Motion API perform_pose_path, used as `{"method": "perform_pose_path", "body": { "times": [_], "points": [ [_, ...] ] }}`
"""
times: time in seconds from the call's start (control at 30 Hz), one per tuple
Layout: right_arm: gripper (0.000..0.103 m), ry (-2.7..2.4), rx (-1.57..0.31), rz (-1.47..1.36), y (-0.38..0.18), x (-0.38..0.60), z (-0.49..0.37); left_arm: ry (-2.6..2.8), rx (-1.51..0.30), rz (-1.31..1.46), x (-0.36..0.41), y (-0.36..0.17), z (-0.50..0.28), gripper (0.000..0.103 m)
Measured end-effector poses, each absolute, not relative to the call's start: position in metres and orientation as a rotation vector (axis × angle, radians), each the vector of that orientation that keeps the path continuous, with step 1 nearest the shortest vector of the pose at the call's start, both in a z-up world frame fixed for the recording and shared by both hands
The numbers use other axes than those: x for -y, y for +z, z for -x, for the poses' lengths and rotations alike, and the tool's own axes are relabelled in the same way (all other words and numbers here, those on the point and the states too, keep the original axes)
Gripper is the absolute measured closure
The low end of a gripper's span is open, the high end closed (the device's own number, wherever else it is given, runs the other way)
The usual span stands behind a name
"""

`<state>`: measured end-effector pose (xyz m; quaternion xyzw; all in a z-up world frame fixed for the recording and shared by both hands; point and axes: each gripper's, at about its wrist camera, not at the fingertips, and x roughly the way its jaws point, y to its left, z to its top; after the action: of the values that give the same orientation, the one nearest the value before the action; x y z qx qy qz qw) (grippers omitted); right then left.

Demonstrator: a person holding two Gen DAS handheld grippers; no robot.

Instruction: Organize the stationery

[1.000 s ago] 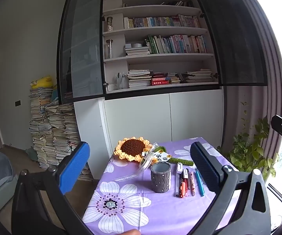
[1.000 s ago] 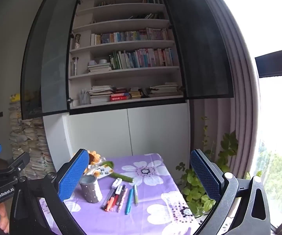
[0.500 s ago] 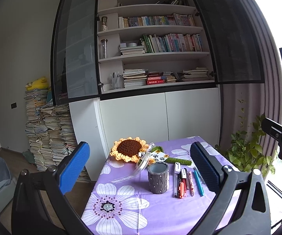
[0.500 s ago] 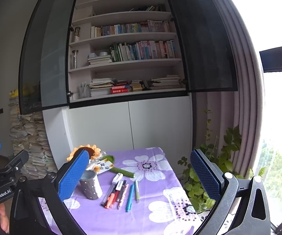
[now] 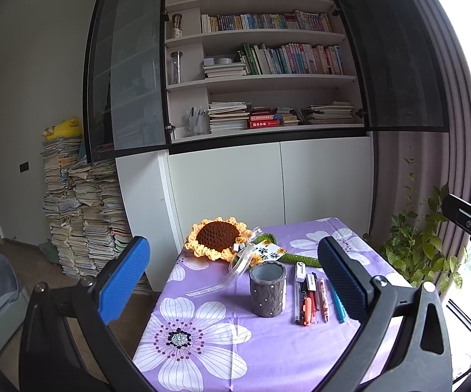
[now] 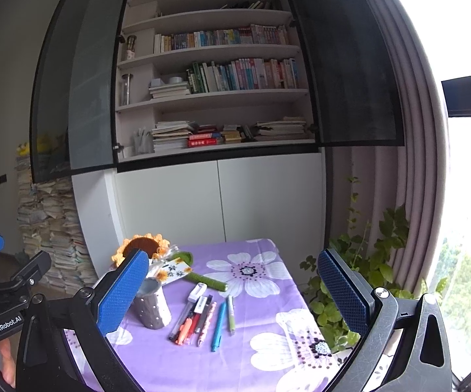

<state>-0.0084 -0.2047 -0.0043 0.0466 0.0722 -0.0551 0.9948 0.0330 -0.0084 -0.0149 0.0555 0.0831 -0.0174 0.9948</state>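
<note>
A grey studded pen cup [image 5: 267, 288] stands upright and empty on the purple flowered tablecloth [image 5: 222, 352]. Several pens [image 5: 313, 297] lie side by side just right of it. The cup [image 6: 152, 305] and the pens [image 6: 202, 317] also show in the right wrist view. My left gripper [image 5: 232, 281] is open and empty, held above and short of the table. My right gripper [image 6: 235, 290] is open and empty, also held above the table's near side. Each gripper's body shows at the edge of the other's view.
A crocheted sunflower [image 5: 217, 236] with a ribbon, tag and green stem lies behind the cup. A white cabinet and open bookshelf [image 5: 268, 104] stand behind the table. A leafy plant [image 6: 359, 261] is at the right, paper stacks [image 5: 81, 215] at the left.
Both cameras have drifted a little closer to the table and tilted slightly down. The cup and pens sit larger in view. Both grippers stay open.
</note>
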Motion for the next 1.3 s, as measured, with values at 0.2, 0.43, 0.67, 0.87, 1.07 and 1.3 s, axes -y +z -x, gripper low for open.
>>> {"method": "perform_pose_path", "body": {
  "times": [0.2,0.43,0.67,0.87,1.07,1.3],
  "points": [
    [0.000,-0.097,-0.178,-0.093,-0.003,0.203,-0.004,-0.031,-0.185,-0.104,0.006,-0.018,-0.042,0.001],
    [0.000,-0.097,-0.196,-0.084,-0.004,0.200,-0.012,-0.032,-0.203,-0.091,0.002,-0.020,-0.049,0.001],
    [0.000,-0.099,-0.199,-0.082,-0.004,0.200,-0.014,-0.032,-0.197,-0.088,0.001,-0.020,-0.047,0.001],
    [0.000,-0.098,-0.204,-0.085,-0.005,0.200,-0.014,-0.035,-0.200,-0.089,0.002,-0.020,-0.046,0.001],
    [0.000,-0.118,-0.192,-0.086,-0.010,0.202,-0.013,-0.035,-0.204,-0.087,0.002,-0.021,-0.046,0.001],
    [0.000,-0.118,-0.204,-0.091,-0.014,0.204,-0.016,-0.033,-0.213,-0.086,0.002,-0.022,-0.050,0.001]
  ]
}}
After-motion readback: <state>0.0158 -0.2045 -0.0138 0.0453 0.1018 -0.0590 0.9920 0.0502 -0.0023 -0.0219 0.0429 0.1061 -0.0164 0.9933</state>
